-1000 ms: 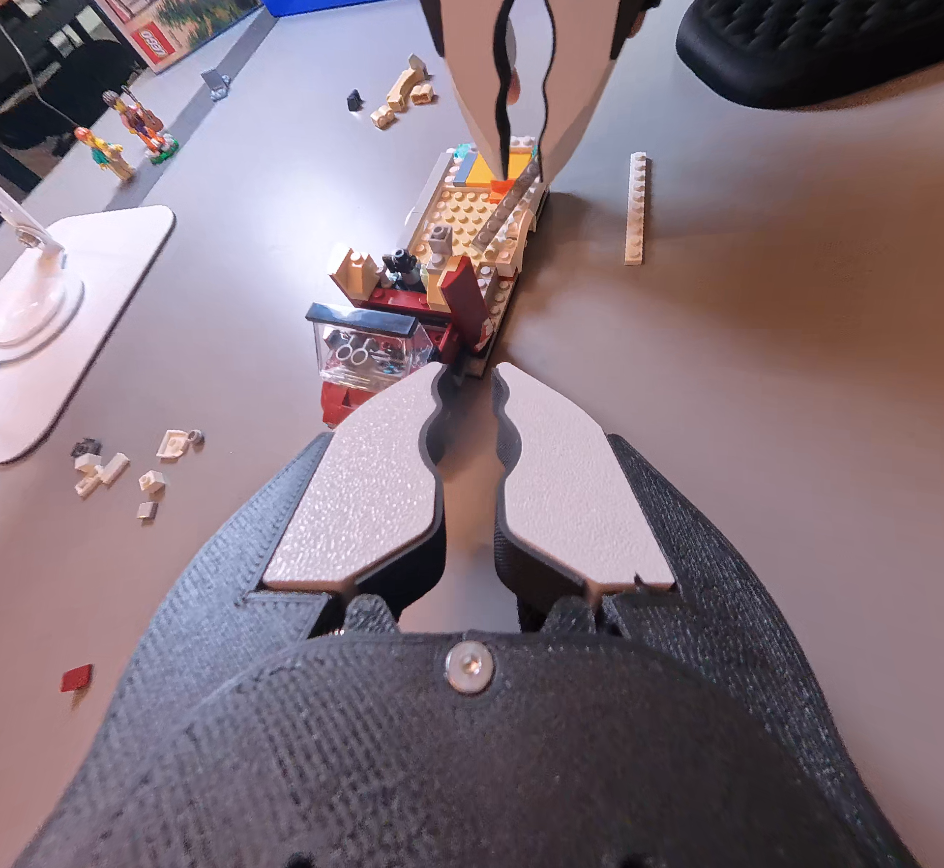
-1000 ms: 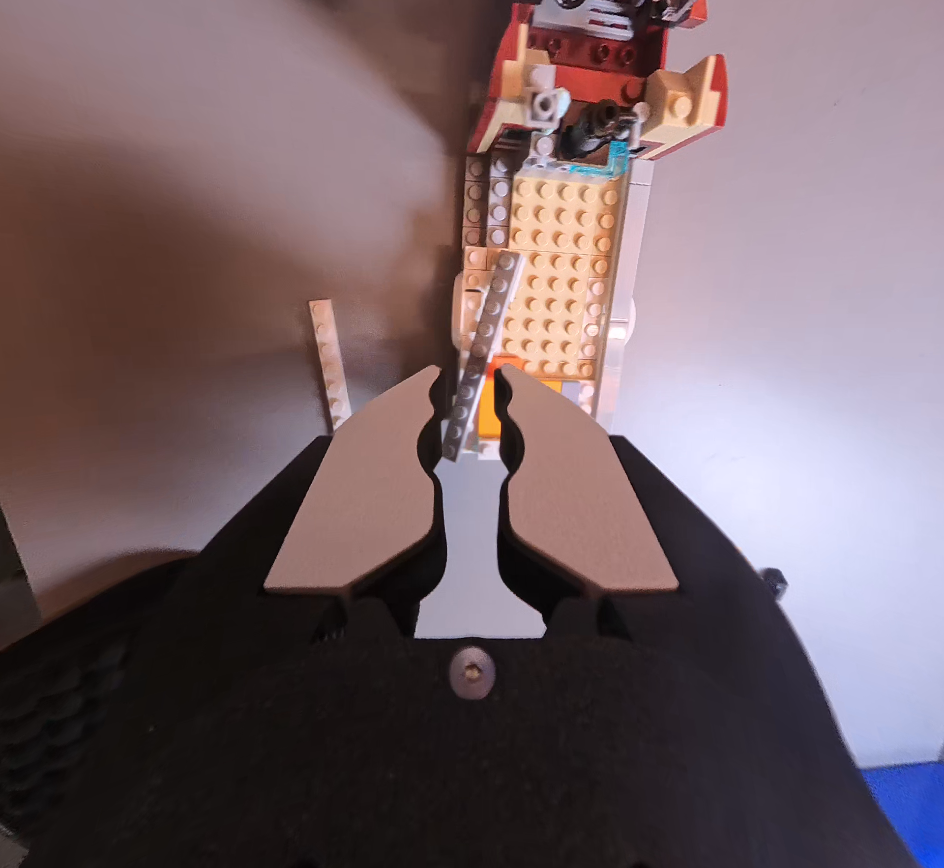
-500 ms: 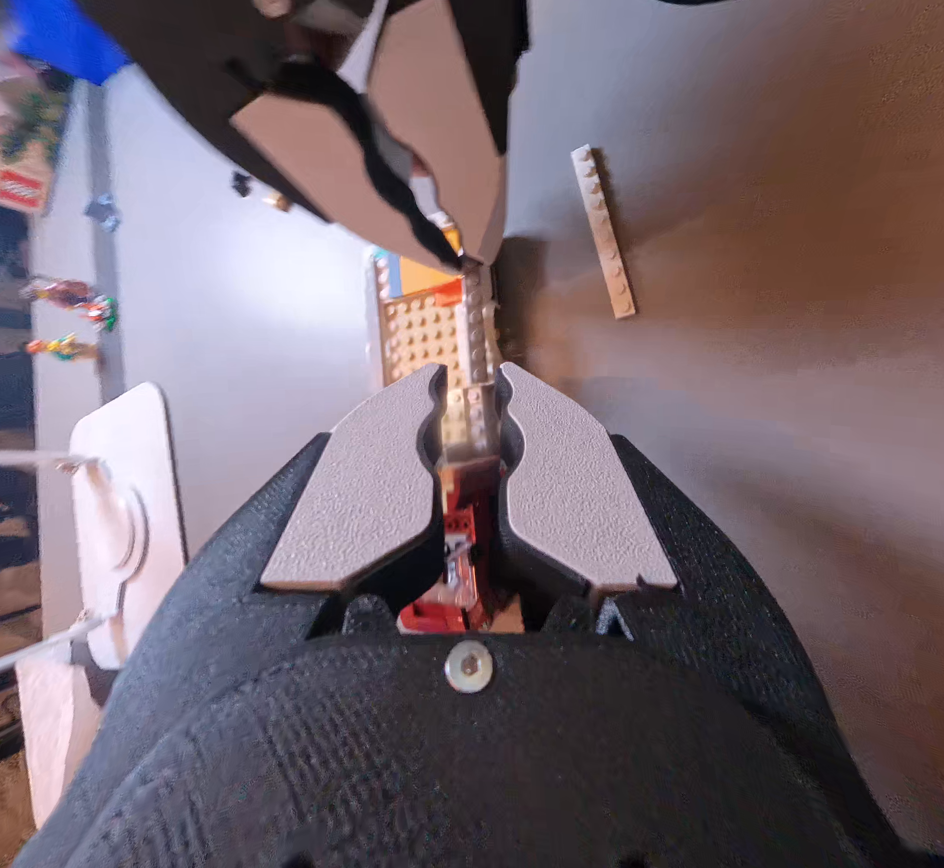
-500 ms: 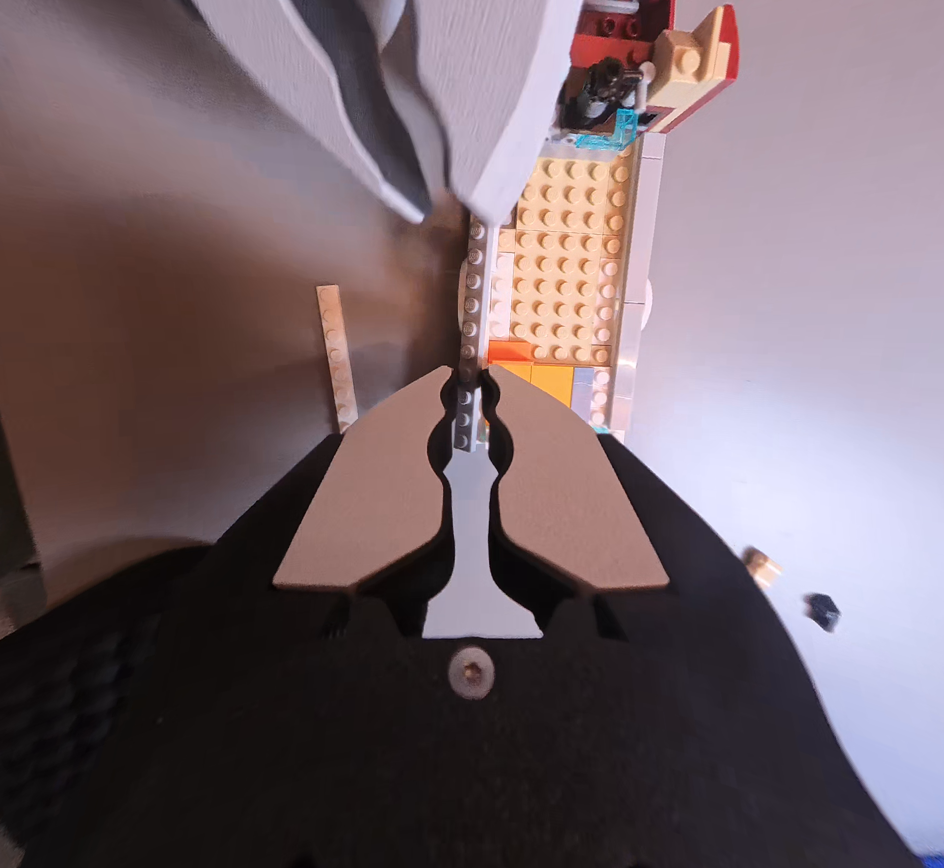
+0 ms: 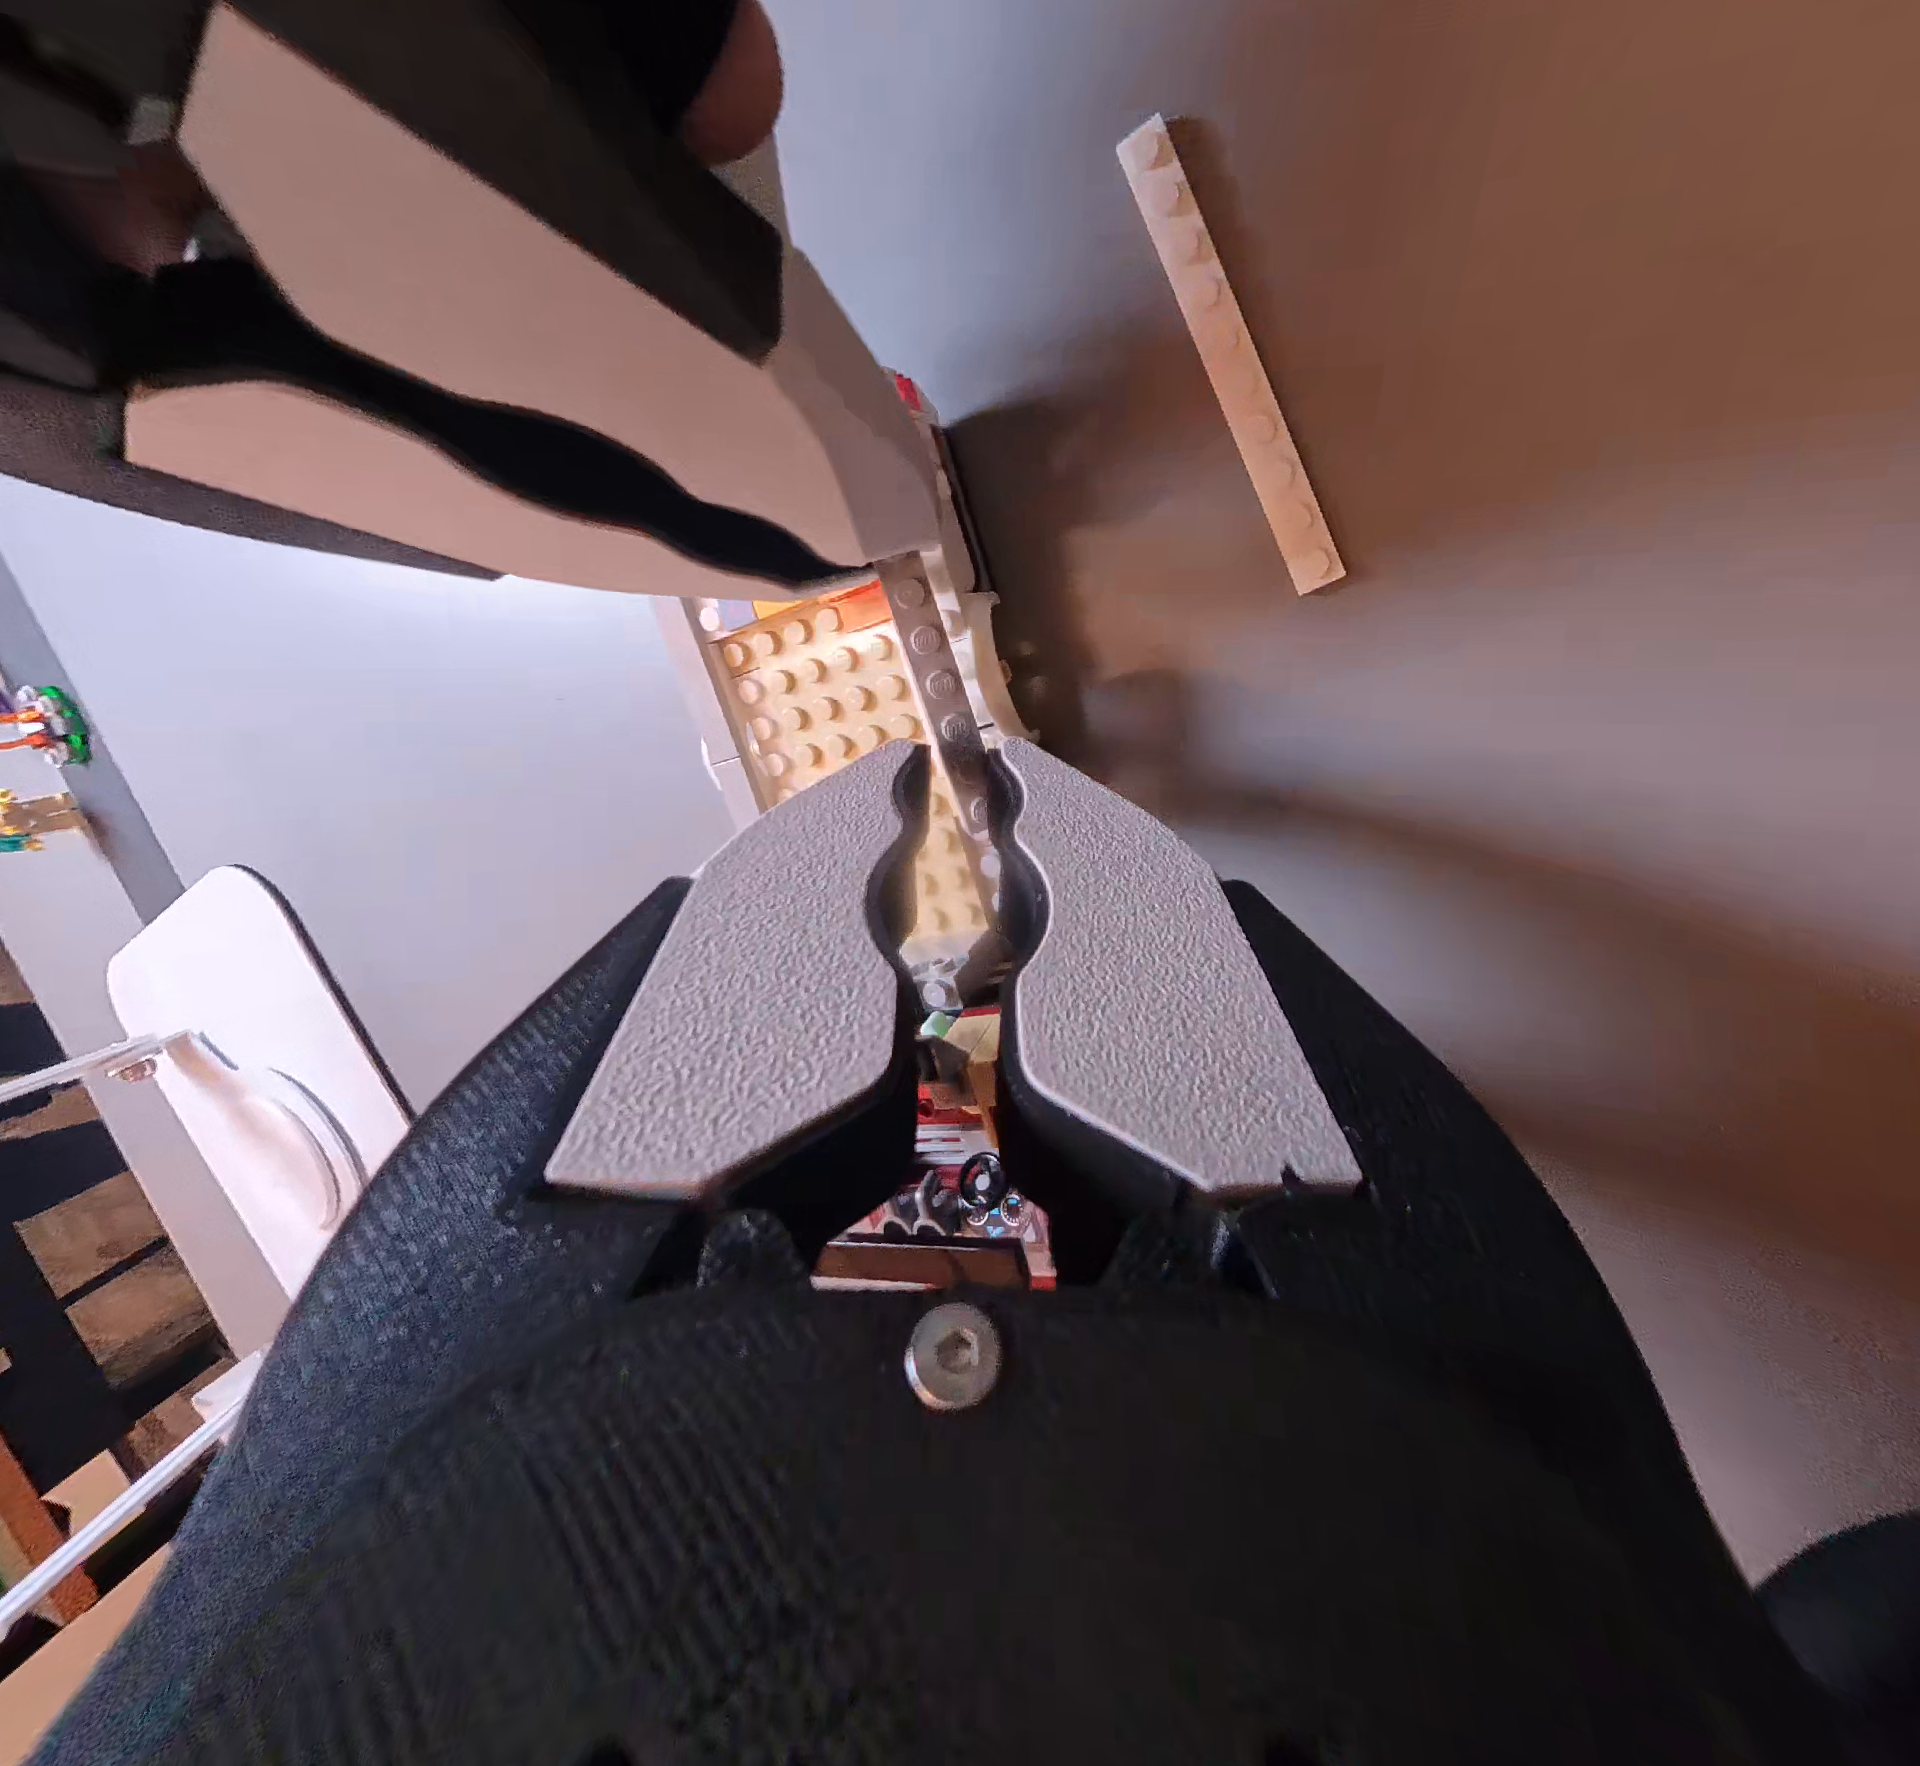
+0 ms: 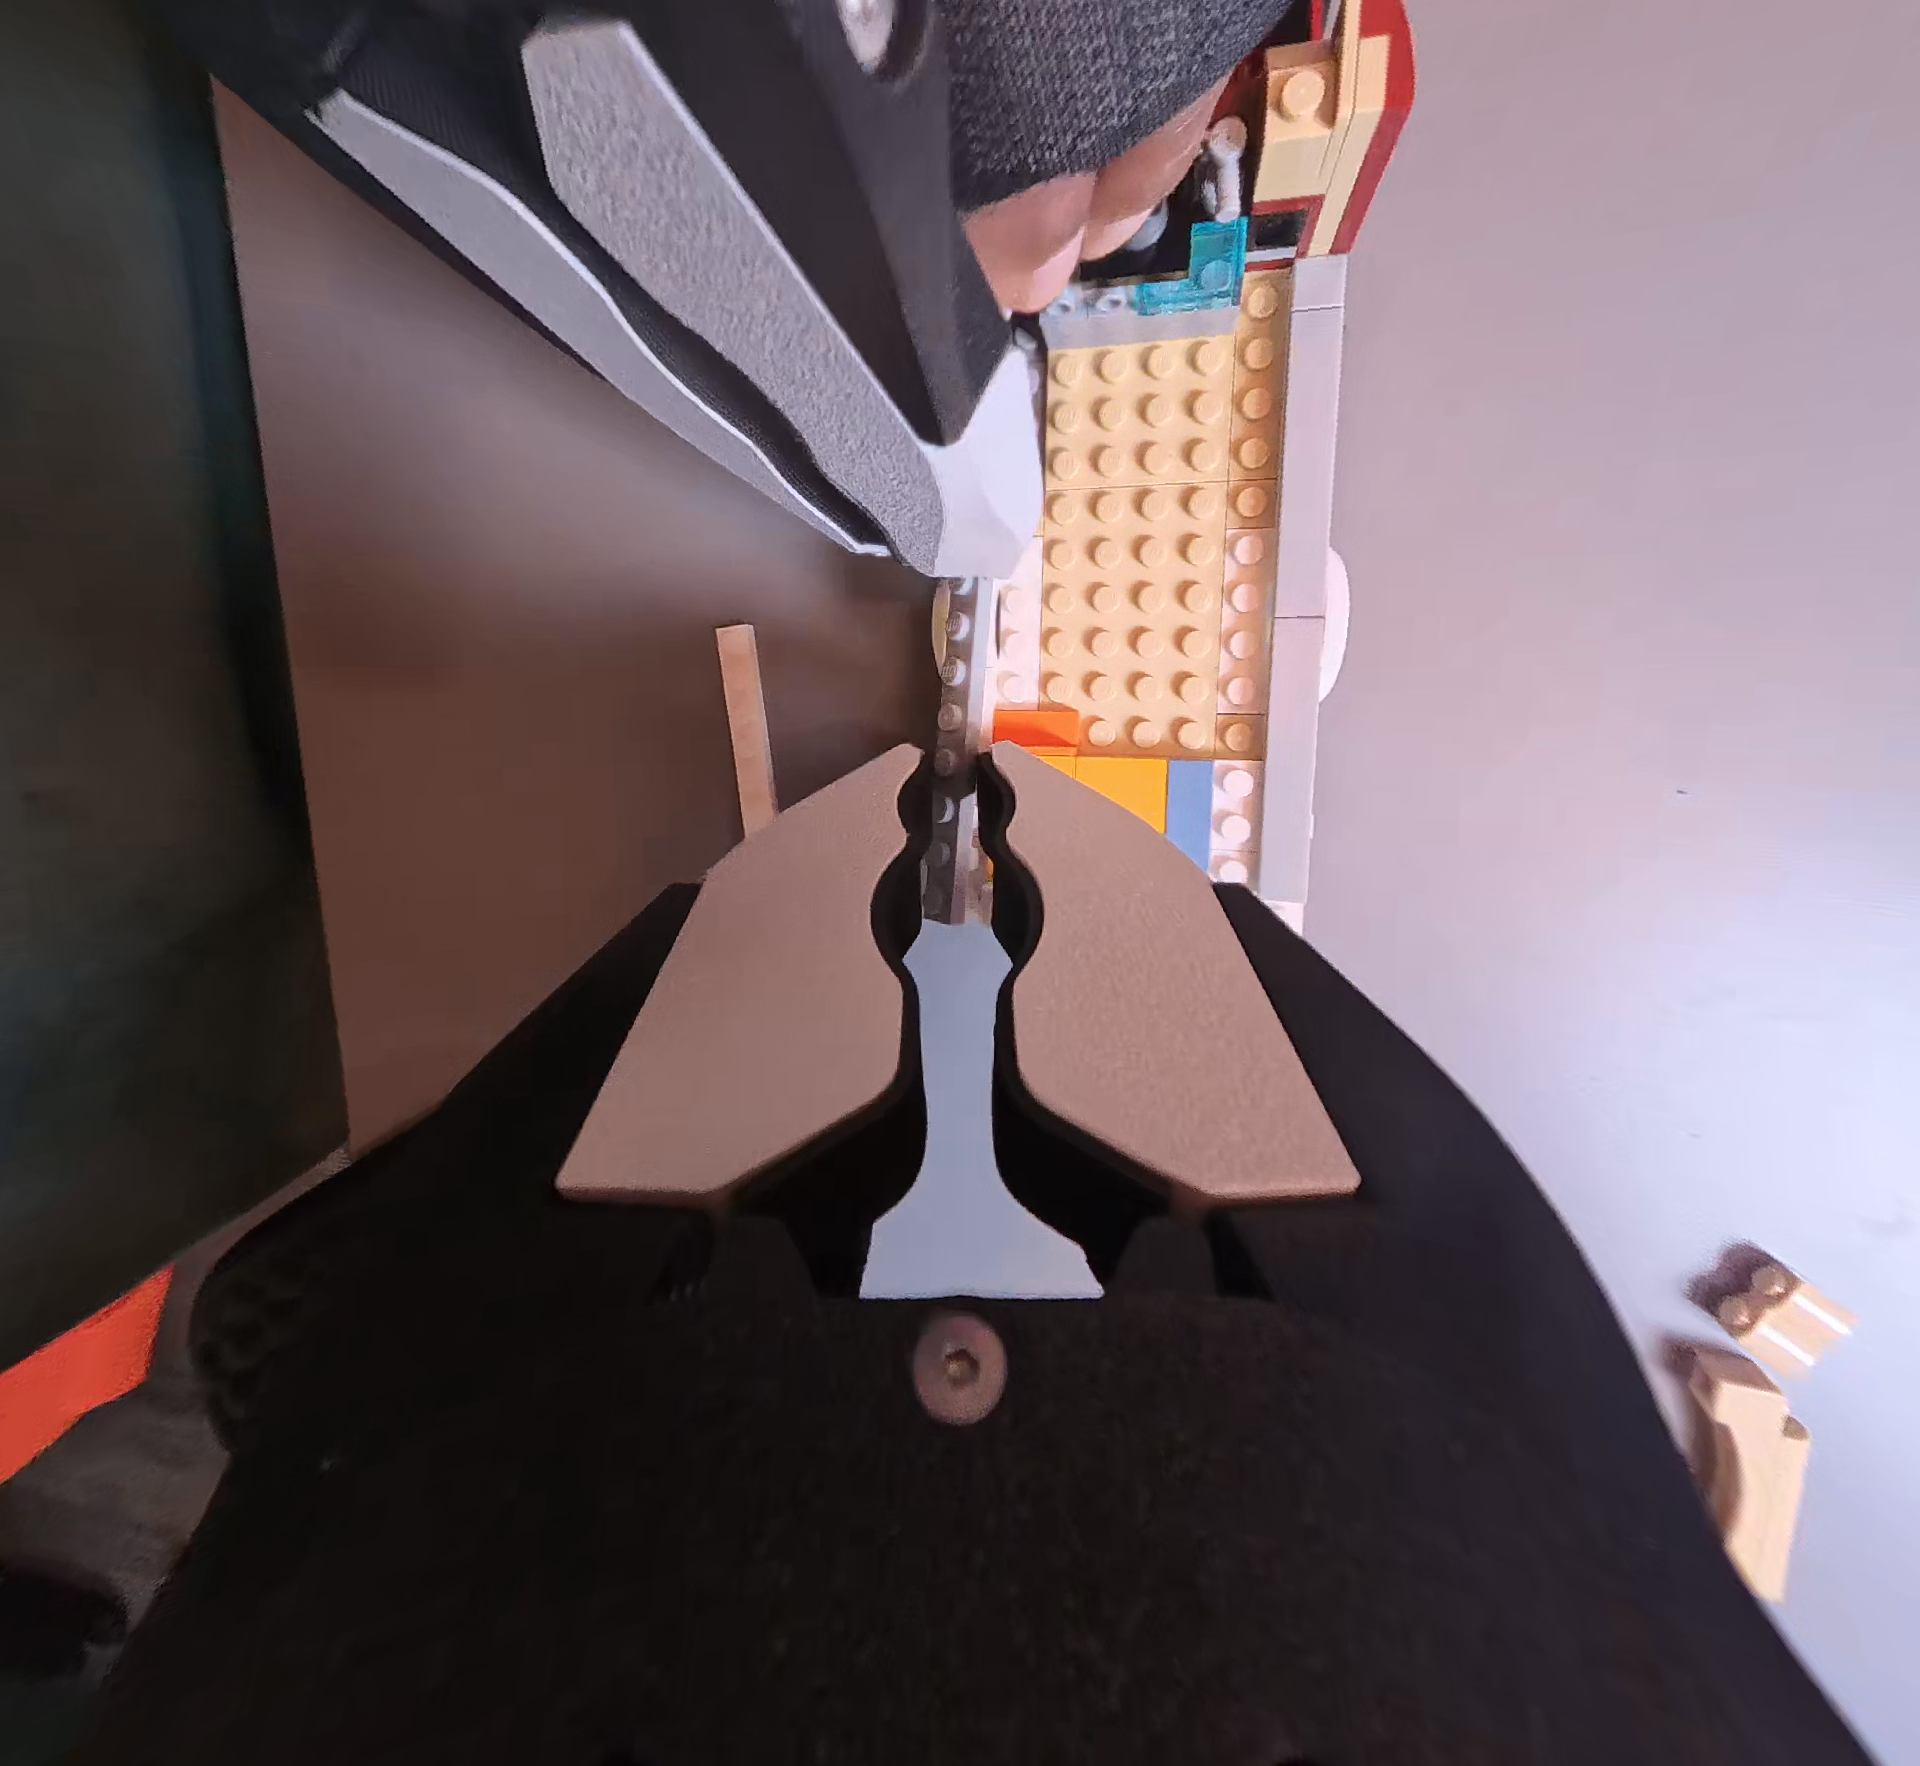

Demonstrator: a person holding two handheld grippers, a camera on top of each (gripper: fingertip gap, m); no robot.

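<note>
Closest in the right wrist view, the right gripper (image 6: 956, 760) has its two tan fingertips closed on the near end of a long grey studded strip (image 6: 954, 677), both pads pressed to its sides. The strip runs along the left edge of a tan studded plate (image 6: 1138, 553) that is part of a brick-built model (image 6: 1299, 490) lying on the grey table (image 6: 1610, 677). The strip's far end disappears under the tip of the left gripper (image 5: 961, 760), so this view does not show whether that one grips it. The left wrist view fills that in only partly: the same strip passes between the grey fingers (image 5: 1049, 812), the right-hand pad against its edge, while a sliver of tan plate shows between the strip and the other pad, so a firm clamp cannot be confirmed. Much of the model is covered there by the gripper body; only red and dark parts (image 5: 951, 1186) peep through the slot. Beyond the fingers the right gripper is blurred and hides the strip's other end. A loose tan strip (image 5: 1231, 355) lies apart on the table, plain here but half hidden in the right view. Only the right view shows two loose tan pieces (image 6: 1756, 1384); only the left shows a white stand base (image 5: 239, 1041) and small blurred figures (image 5: 42, 729).
</note>
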